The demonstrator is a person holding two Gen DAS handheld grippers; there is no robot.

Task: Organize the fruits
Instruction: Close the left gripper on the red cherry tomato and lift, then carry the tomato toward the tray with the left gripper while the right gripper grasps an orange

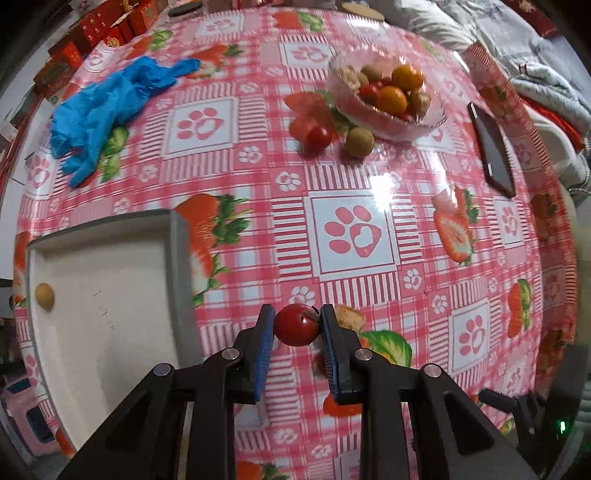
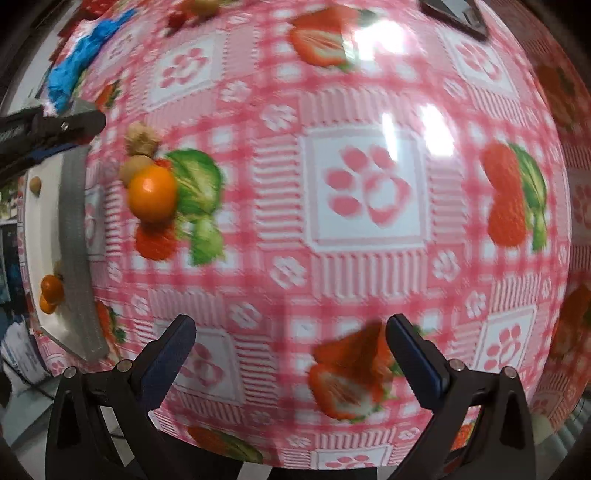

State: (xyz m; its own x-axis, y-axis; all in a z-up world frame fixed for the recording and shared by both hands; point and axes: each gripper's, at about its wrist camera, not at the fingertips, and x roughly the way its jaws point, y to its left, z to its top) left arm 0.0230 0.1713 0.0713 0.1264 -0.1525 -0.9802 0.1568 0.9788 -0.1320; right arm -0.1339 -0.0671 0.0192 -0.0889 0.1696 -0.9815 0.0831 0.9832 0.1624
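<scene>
My left gripper (image 1: 296, 325) is shut on a red cherry tomato (image 1: 295, 325), held above the tablecloth just right of a white tray (image 1: 110, 280) with a grey rim. One small tan fruit (image 1: 44, 295) lies in the tray. A glass bowl (image 1: 388, 92) of mixed fruits stands far off; a cherry tomato (image 1: 318, 137) and a green-brown fruit (image 1: 359, 141) lie beside it. My right gripper (image 2: 291, 343) is open and empty over the cloth. In its view an orange (image 2: 152, 197), a brown fruit (image 2: 133, 168) and a walnut (image 2: 142, 139) lie near the tray (image 2: 75, 258), which holds small oranges (image 2: 51, 290).
Blue gloves (image 1: 107, 107) lie at the far left of the table. A black phone (image 1: 493, 147) lies at the right edge. Red boxes (image 1: 96, 33) stand beyond the far left edge. The left gripper's arm (image 2: 48, 129) shows at the left of the right wrist view.
</scene>
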